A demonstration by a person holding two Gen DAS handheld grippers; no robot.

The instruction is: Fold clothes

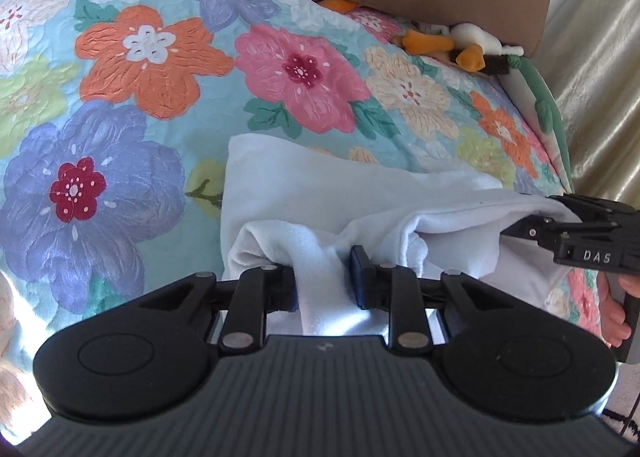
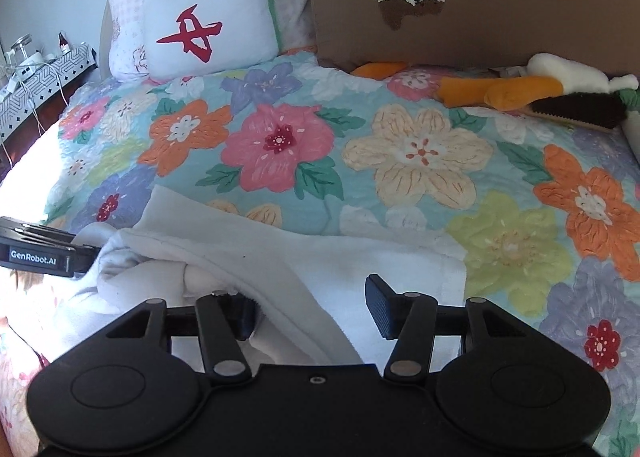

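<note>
Left wrist view: left hand-held gripper (image 1: pixel 324 277) narrowed onto a bunched pleat of the white garment (image 1: pixel 304 193), cloth pinched between the fingers and trailing back under the body. Garment spread ahead of that hand-held gripper on the floral quilt (image 1: pixel 152 57) of the bed, flat panel forward, rumpled folds close in. Right hand-held gripper (image 1: pixel 520 227) reaching in from the right, tips buried at the garment's right edge; impossible to tell its opening here. Right wrist view: right hand-held gripper (image 2: pixel 316 309) spread wide, cloth lying between the fingers, nothing clamped. Garment (image 2: pixel 360 269) directly ahead and to the left, long axis seemingly crosswise, from one hand-held gripper toward the other. Left hand-held gripper (image 2: pixel 90 253) at the far left edge, against the bunched end. Best handled, probably, by closing the right on a single clean edge, matching the left's height, then pulling taut before any fold, to avoid dragging the quilt along.
</note>
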